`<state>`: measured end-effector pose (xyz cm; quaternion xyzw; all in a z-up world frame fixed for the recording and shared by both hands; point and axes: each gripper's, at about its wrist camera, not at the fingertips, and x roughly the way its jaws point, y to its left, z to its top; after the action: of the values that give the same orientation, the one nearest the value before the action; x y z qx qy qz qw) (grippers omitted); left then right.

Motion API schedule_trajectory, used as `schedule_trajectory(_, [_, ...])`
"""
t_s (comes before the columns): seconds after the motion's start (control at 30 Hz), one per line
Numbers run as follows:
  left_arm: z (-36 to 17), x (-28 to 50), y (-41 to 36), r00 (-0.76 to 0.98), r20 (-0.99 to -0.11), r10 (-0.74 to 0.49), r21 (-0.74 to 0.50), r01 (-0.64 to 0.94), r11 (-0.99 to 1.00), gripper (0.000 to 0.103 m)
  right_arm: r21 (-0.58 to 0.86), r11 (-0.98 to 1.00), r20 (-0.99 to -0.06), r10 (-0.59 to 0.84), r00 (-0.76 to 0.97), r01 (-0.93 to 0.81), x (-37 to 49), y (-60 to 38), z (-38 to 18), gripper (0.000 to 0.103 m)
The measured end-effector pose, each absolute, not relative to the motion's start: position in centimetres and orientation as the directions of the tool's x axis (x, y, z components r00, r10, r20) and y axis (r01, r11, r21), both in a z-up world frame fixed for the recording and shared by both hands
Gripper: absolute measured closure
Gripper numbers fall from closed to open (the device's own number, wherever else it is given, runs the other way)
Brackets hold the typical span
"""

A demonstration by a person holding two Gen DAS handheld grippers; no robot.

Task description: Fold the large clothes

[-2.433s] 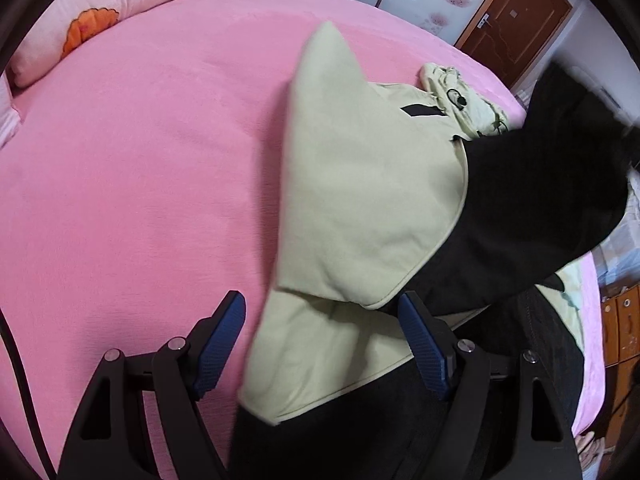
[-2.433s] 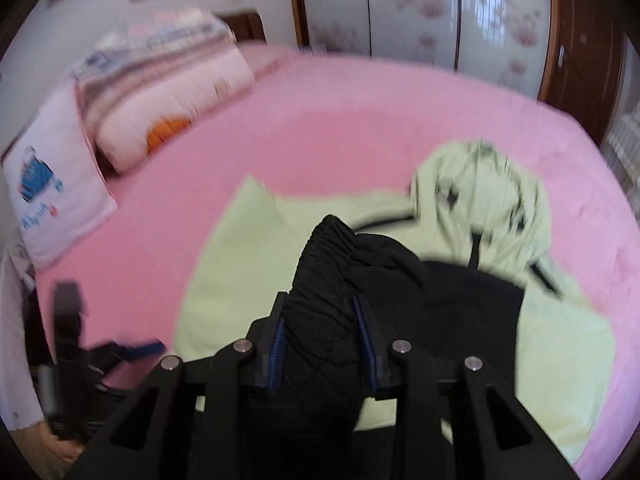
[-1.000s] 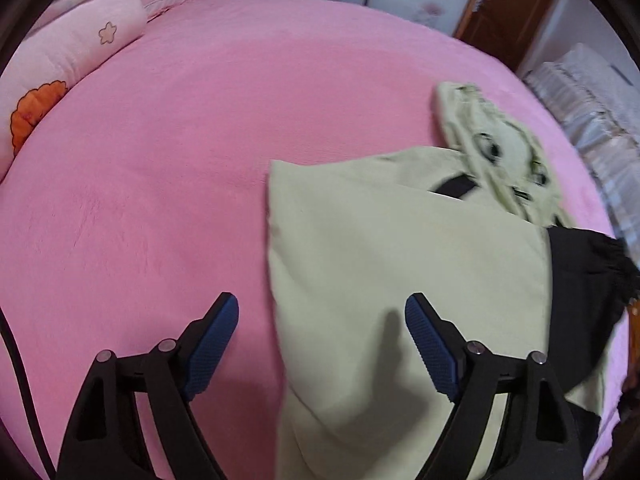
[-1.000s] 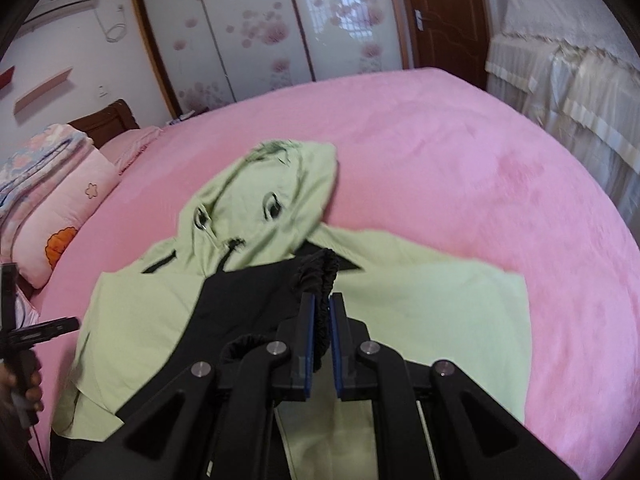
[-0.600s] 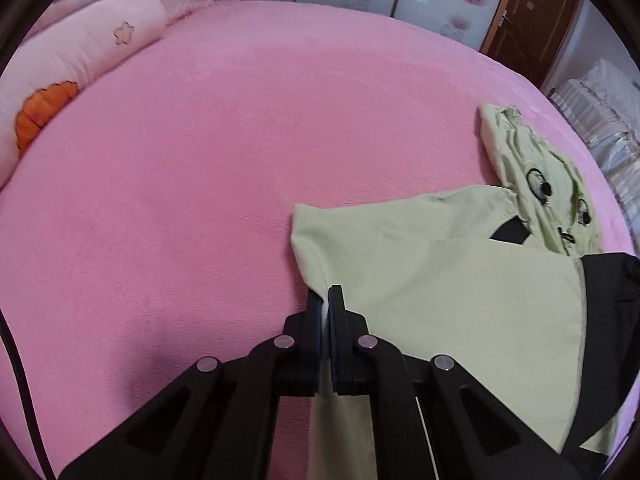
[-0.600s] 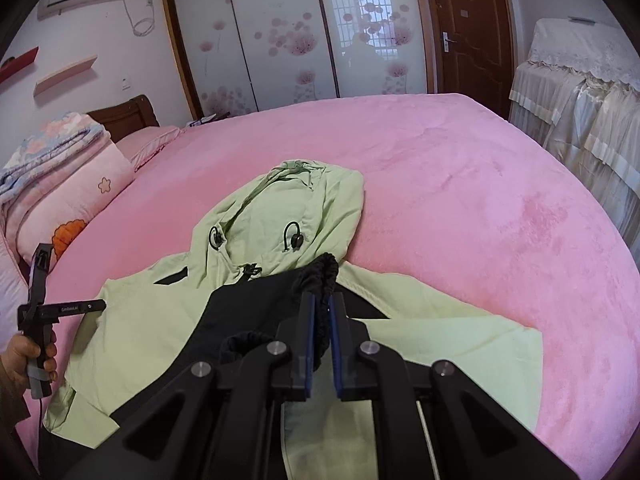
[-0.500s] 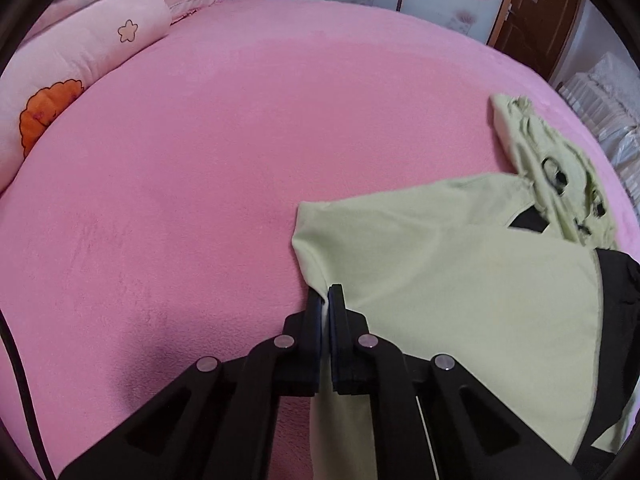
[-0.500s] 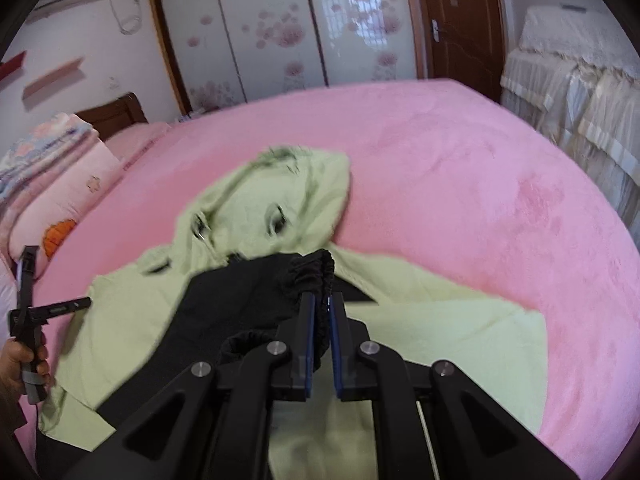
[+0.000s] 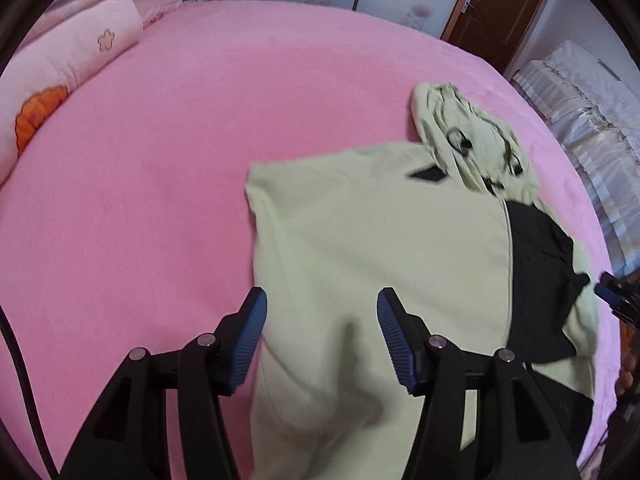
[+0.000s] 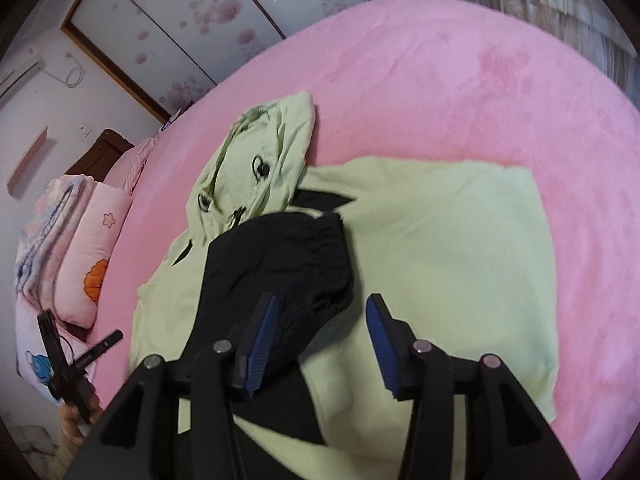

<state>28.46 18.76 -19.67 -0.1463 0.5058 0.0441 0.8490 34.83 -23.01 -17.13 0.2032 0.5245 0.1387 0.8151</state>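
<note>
While the light green hooded jacket (image 9: 380, 248) lies flat on the pink bed (image 9: 160, 160), both tools hover over it with nothing held. The left hand-held gripper (image 9: 322, 332) has its blue pads spread wide above the jacket's edge farthest from the black sleeve. The right hand-held gripper (image 10: 320, 332) is likewise spread, just short of the black sleeve (image 10: 288, 264) folded across the jacket's middle. The hood (image 10: 260, 160) extends from the jacket toward the wardrobe doors (image 10: 208, 12).

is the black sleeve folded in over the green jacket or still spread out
Folded in: the black sleeve lies across the jacket front, cuff near the hood. Neither gripper holds it.
</note>
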Motion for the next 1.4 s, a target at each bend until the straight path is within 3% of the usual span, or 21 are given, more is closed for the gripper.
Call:
schedule_trajectory(0.27, [-23.0, 25.4, 18.1, 0.430, -0.887, -0.169, -0.286, -0.223, 0.932, 0.047, 0.505, 0.857, -0.822, 0.441, 0.359, 0.102, 35.8, -20.9, -19.7, 0.056])
schedule_trajectory(0.47, [-23.8, 23.7, 15.1, 0.409, -0.911, -0.049, -0.093, -0.088, 0.992, 0.047, 0.449, 0.888, -0.855, 0.394, 0.339, 0.101, 36.4, -19.7, -20.7, 0.058])
schedule_trajectory(0.63, [-24.3, 23.7, 14.2, 0.361, -0.932, -0.031, -0.053, -0.050, 0.997, 0.046, 0.435, 0.894, -0.871, 0.385, 0.306, 0.112, 36.5, -19.2, -21.1, 0.061])
schedule_trajectory(0.77, [-24.0, 22.8, 13.3, 0.347, -0.938, 0.002, 0.005, 0.009, 1.000, 0.038, 0.462, 0.879, -0.863, 0.414, 0.288, 0.121, 36.5, -19.3, -21.0, 0.061])
schedule_trajectory(0.9, [-24.3, 23.1, 13.1, 0.377, -0.916, 0.139, 0.138, -0.030, 0.990, 0.038, 0.424, 0.899, -0.876, 0.375, 0.304, 0.112, 36.6, -18.8, -20.9, 0.061])
schedule_trajectory(0.93, [-24.3, 23.3, 13.3, 0.383, -0.910, 0.159, 0.151, -0.051, 0.987, 0.041, 0.425, 0.898, -0.874, 0.373, 0.311, 0.117, 36.6, -18.8, -21.0, 0.064])
schedule_trajectory(0.97, [-24.2, 23.7, 13.9, 0.392, -0.907, 0.155, 0.132, -0.085, 0.988, 0.058, 0.420, 0.900, -0.873, 0.364, 0.325, 0.120, 36.5, -18.8, -21.0, 0.071])
schedule_trajectory(1.0, [-24.3, 24.0, 14.3, 0.385, -0.915, 0.123, 0.090, -0.102, 0.991, 0.072, 0.411, 0.905, -0.872, 0.355, 0.337, 0.111, 36.4, -18.8, -20.9, 0.090])
schedule_trajectory(1.1, [-24.2, 23.8, 16.4, 0.388, -0.921, 0.041, -0.038, -0.194, 0.980, 0.086, 0.393, 0.917, -0.862, 0.340, 0.376, 0.072, 35.4, -19.0, -19.8, 0.092])
schedule_trajectory(1.27, [-25.0, 22.8, 19.2, 0.425, -0.904, -0.042, -0.169, -0.266, 0.949, 0.088, 0.356, 0.934, -0.854, 0.330, 0.403, -0.010, 31.8, -19.4, -19.6, 0.092])
schedule_trajectory(1.4, [-26.3, 22.3, 19.3, 0.420, -0.906, -0.041, -0.166, -0.264, 0.950, 0.087, 0.260, 0.964, -0.886, 0.258, 0.386, -0.046, 30.0, -18.4, -23.3, 0.092])
